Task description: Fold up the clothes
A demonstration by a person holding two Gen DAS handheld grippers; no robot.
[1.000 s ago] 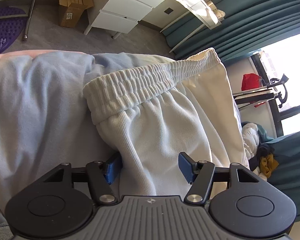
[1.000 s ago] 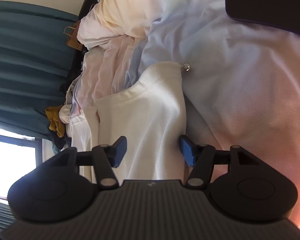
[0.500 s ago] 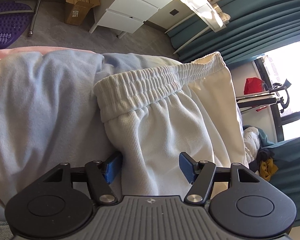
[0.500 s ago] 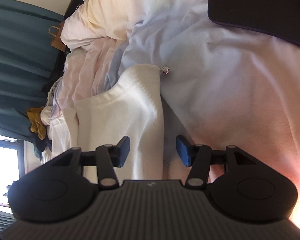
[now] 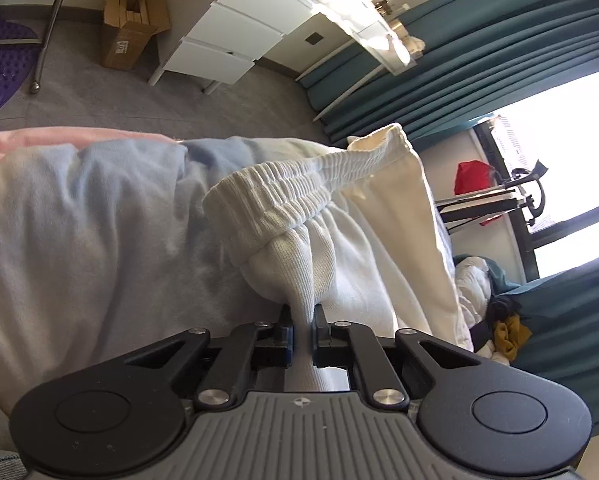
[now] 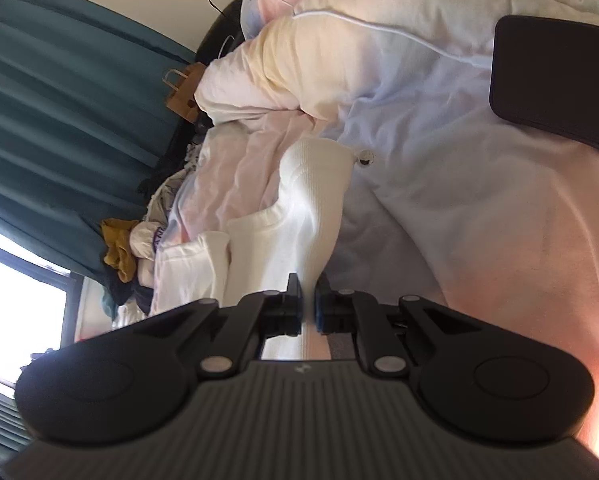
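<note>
On the rumpled pastel duvet [image 5: 99,216], white sweatpants [image 5: 363,248] lie spread. My left gripper [image 5: 302,326] pinches fabric just below the elastic waistband [image 5: 283,188]; my right gripper [image 6: 308,300] is clamped on the leg end. I judge a fold is starting: lift both evenly, keeping edges aligned.

Strong daylight comes from the window [image 5: 571,184], which is blown out to pure white in both views. The desk [image 5: 363,20] top also glares. The bedding [image 6: 479,216] is bright with soft shadows in its folds and a warm orange cast at the lower right. Fisheye bending curves the curtains [image 5: 499,64] near the edges. The right view is slightly blurred.
</note>
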